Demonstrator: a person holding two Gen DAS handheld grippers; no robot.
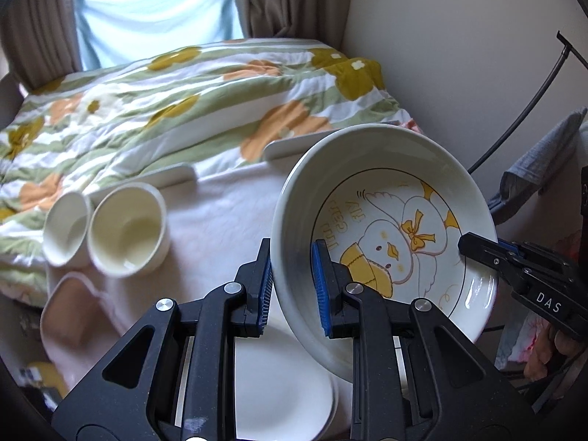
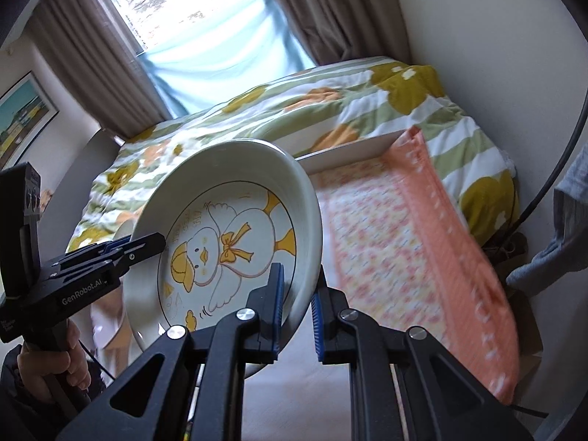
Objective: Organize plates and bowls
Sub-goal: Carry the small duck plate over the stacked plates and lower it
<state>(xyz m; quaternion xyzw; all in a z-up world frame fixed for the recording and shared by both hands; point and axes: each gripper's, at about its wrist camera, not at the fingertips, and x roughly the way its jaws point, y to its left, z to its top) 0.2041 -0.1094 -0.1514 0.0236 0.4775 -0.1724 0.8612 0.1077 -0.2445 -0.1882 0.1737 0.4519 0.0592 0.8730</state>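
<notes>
Right now both tools meet on one dish: a deep white bowl with a yellow chick cartoon printed inside, held tilted in the air above the white cloth-covered counter at the foot of the bed.

From the left wrist view, the left hand-held gripper comes up from below, its blue-padded fingers straddling the bowl's near wall, one pad outside and one inside, clamped on the rim. The right hand-held gripper reaches in from the right side, and its black finger tip lies over the opposite rim.

From the right wrist view, the right hand-held gripper has its two fingers either side of the bowl's lower edge. The inner pad sits against the wall, the outer one looks slightly off it, so I cannot tell whether its grip is closed. The left hand-held gripper enters from the left, with the person's hand wrapped round its handle.

Counting the crockery: one cartoon bowl aloft, two small plain white bowls standing side by side and touching on the counter's left part, and at least one plain white plate lying flat beneath the left tool; there may be a second under it.
</notes>
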